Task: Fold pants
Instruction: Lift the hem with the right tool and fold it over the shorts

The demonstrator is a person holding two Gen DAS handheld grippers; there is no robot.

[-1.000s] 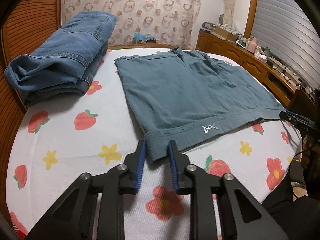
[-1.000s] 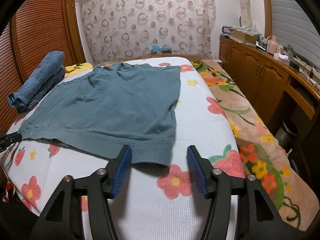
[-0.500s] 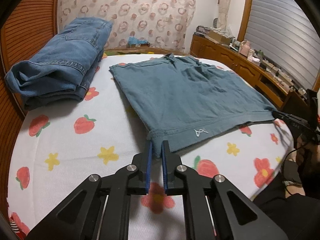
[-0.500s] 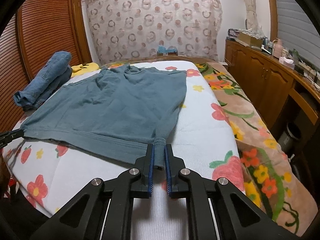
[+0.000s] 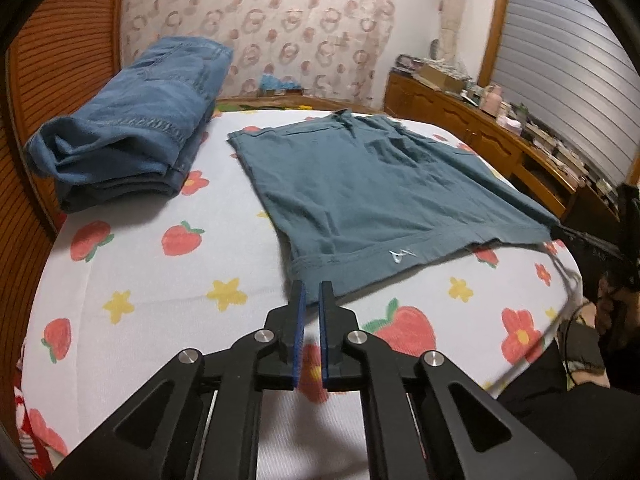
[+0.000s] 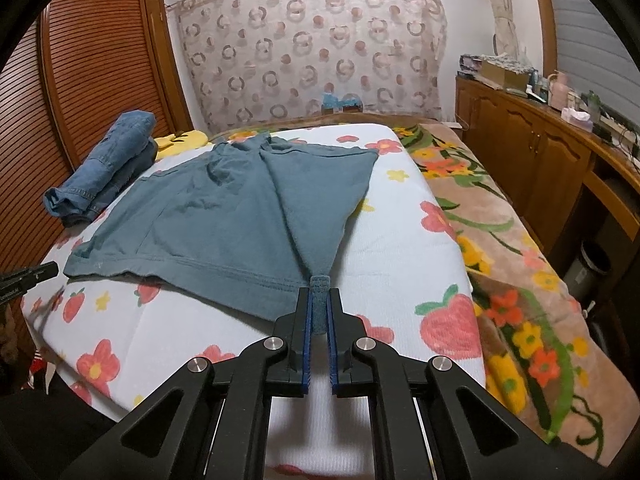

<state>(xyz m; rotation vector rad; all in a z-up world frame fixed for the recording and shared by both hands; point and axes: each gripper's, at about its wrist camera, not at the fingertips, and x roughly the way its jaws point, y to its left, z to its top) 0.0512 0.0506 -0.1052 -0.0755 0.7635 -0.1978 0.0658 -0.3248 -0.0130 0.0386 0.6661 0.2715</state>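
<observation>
Pants (image 6: 224, 220) flat, hem nearest, waistband far | both jaws pinching hem corners

From my left claw (image 5: 312, 292) I cannot tell whether its nearly shut tips pinch the shorts (image 5: 372, 184) or sit just short of the hem. My right claw (image 5: 580, 236) shows there only as a dark, blurred tip at the far right. The dresser (image 6: 560, 148) clutter is too small to name. The jeans (image 6: 108, 160) hide part of something yellow (image 6: 180, 140).
</observation>
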